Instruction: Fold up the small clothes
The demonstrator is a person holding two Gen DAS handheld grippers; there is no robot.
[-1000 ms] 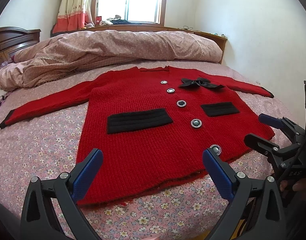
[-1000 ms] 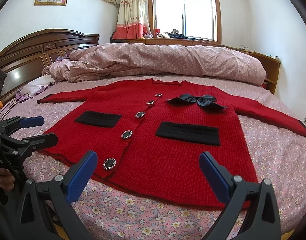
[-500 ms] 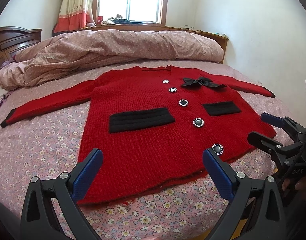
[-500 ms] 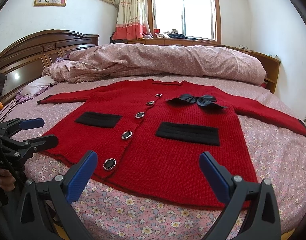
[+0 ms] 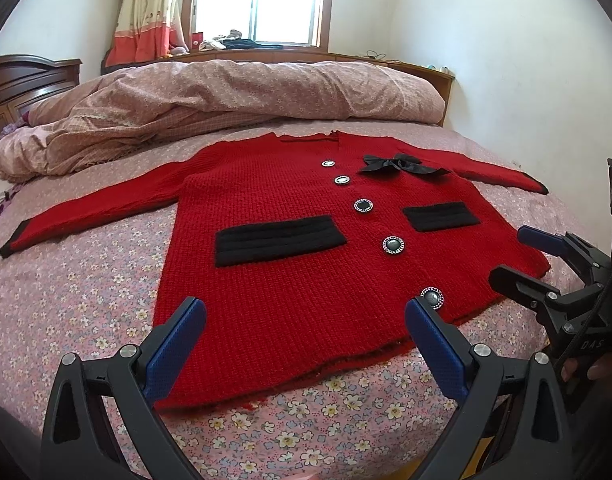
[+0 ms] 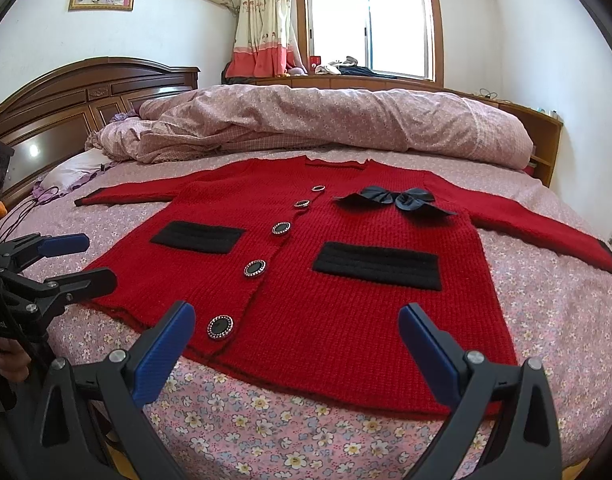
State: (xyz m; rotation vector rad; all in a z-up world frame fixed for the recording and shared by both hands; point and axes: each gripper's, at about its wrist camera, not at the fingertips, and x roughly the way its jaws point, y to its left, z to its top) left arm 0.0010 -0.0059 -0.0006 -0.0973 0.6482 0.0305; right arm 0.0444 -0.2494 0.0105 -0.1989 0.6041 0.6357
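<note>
A red knitted cardigan (image 5: 306,272) lies flat on the bed, front up, both sleeves spread out. It has two black pockets, a black bow and several round buttons. It also shows in the right wrist view (image 6: 346,288). My left gripper (image 5: 306,320) is open and empty, hovering just above the hem near the front edge of the bed. My right gripper (image 6: 297,328) is open and empty, hovering over the hem further right. Each gripper shows in the other's view: the right gripper (image 5: 546,264) at the right edge, the left gripper (image 6: 65,260) at the left edge.
The bed (image 5: 85,300) has a pink floral sheet. A rolled pink duvet (image 5: 225,96) lies across the far side behind the collar. A wooden headboard (image 6: 85,96) stands at the left. A pillow and cables (image 6: 61,184) lie near the left sleeve.
Both grippers have shifted slightly; the cardigan appears a little lower and more to the right in the left wrist view. The cardigan itself has not moved.
</note>
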